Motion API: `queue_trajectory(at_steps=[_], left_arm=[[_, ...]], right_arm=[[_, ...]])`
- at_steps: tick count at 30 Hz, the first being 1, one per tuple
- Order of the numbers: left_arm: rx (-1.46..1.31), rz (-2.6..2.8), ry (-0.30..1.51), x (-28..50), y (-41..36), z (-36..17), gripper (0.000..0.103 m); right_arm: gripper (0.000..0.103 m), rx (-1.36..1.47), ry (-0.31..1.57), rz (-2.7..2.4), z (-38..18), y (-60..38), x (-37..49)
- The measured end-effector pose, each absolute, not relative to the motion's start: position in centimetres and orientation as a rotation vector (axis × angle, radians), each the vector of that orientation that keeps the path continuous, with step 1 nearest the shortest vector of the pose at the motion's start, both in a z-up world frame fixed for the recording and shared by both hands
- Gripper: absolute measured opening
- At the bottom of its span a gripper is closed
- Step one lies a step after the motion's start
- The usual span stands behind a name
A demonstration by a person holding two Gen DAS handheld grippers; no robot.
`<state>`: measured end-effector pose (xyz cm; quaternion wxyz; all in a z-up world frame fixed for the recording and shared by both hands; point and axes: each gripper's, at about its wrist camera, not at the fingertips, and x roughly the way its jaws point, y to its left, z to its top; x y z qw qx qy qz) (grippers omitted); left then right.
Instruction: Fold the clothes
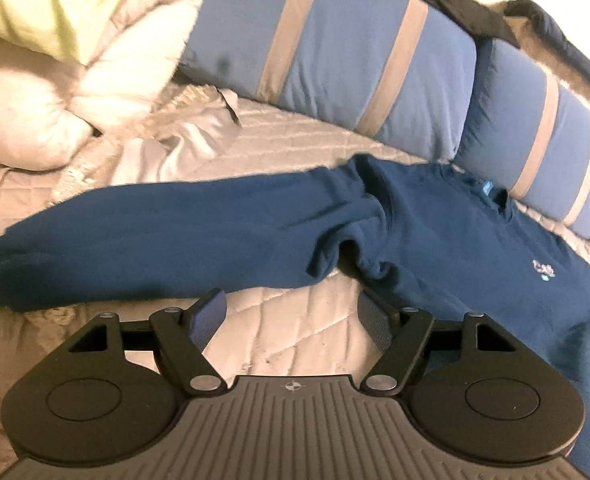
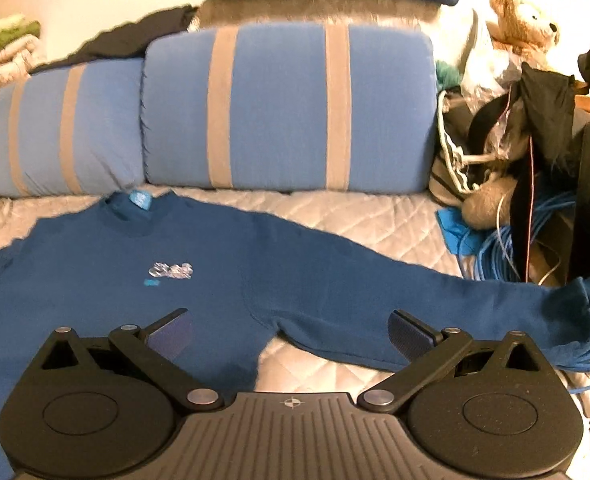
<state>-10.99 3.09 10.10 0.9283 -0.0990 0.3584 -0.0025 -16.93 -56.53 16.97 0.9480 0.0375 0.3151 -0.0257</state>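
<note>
A dark blue long-sleeved sweatshirt (image 2: 143,304) lies face up on the quilted bed, with a small silver logo (image 2: 171,271) on the chest and a light blue neck label (image 2: 139,199). In the left wrist view one sleeve (image 1: 135,236) stretches out to the left, bunched at the armpit. In the right wrist view the other sleeve (image 2: 435,300) stretches right. My left gripper (image 1: 291,320) is open and empty, just in front of the left sleeve's armpit. My right gripper (image 2: 291,332) is open and empty, over the right armpit.
Two blue cushions with beige stripes (image 2: 287,108) (image 1: 327,60) stand behind the sweatshirt. White and pale green bedding (image 1: 55,60) is piled at the left. At the right lie bags, straps, a teddy bear (image 2: 523,20) and a coil of blue cable (image 2: 495,248).
</note>
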Motion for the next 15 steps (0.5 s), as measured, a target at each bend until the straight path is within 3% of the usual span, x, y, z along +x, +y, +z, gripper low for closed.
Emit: queue_trajectory(at_steps=[15], left_arm=[[-0.173, 0.064, 0.645, -13.9, 6.5, 13.6, 0.072]], right_arm=[[0.103, 0.003, 0.512, 0.260, 25.0, -53.7, -21.3]])
